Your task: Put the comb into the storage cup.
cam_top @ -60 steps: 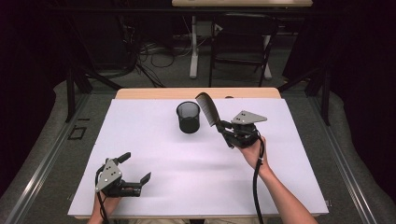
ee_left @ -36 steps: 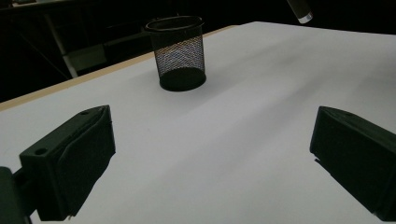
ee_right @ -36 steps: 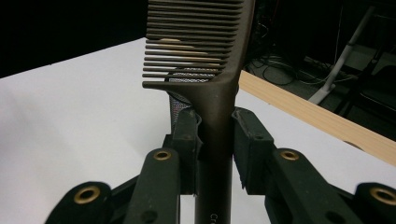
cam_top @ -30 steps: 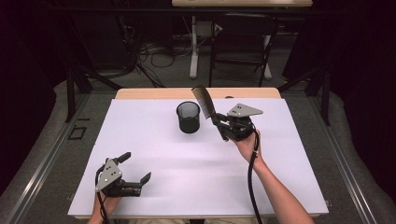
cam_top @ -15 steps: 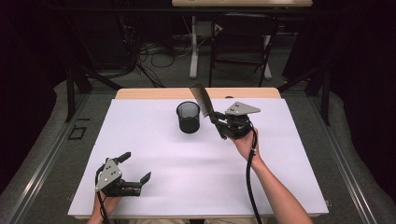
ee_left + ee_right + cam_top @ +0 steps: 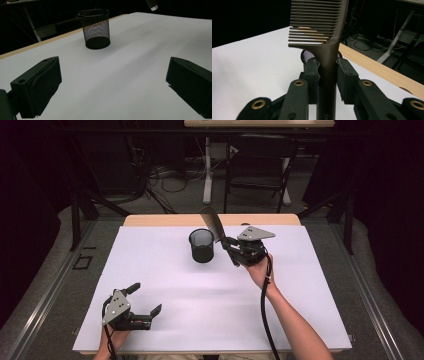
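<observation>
A dark brown comb (image 6: 212, 222) stands nearly upright, teeth end up, with my right gripper (image 6: 228, 246) shut on its handle. In the right gripper view the pads (image 6: 313, 72) press both sides of the comb (image 6: 324, 30). The comb leans over the right rim of a black mesh cup (image 6: 202, 245), which stands upright at the far middle of the table; the cup (image 6: 305, 53) shows just behind the jaws. My left gripper (image 6: 146, 298) rests near the front left edge, open, nothing between its jaws. Its own view looks across the sheet past the left gripper (image 6: 112, 82) at the cup (image 6: 95, 28).
A white sheet (image 6: 200, 300) covers the table, with a bare wooden strip (image 6: 160, 220) along the far edge. Beyond the table stand a dark chair (image 6: 260, 165), a white table leg (image 6: 206, 175) and loose cables on the floor.
My right gripper has carried the comb left and farther back, bringing its top over the cup's right rim. The left gripper has stayed put.
</observation>
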`<state>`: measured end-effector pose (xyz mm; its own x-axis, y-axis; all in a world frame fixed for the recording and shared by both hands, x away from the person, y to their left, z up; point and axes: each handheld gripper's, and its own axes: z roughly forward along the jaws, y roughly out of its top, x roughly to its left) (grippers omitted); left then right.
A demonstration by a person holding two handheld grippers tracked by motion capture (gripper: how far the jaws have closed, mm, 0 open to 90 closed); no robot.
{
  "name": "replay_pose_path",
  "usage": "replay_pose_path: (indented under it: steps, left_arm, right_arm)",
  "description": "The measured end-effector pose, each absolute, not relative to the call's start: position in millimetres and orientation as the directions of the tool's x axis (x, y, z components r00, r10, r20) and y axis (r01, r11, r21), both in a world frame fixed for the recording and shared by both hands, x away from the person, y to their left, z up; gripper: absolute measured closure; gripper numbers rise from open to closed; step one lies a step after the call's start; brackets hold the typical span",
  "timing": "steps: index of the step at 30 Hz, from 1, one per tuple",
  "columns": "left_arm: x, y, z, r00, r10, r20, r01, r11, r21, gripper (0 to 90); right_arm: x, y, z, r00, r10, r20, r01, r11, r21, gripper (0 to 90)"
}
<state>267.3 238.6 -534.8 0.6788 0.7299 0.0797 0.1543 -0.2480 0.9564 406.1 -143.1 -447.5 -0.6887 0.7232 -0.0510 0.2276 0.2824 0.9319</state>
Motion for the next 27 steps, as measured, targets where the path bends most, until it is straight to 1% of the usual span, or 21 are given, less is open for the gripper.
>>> replay_pose_path:
  steps: [27]
  left_arm:
    - [266.9, 237.9, -534.7, 0.678, 0.731, 0.079, 0.155, -0.247, 0.956, 0.1]
  right_arm:
    - [418.7, -136.2, -440.1, -0.69, 0.723, -0.049, 0.211, 0.266, 0.94, 72.5]
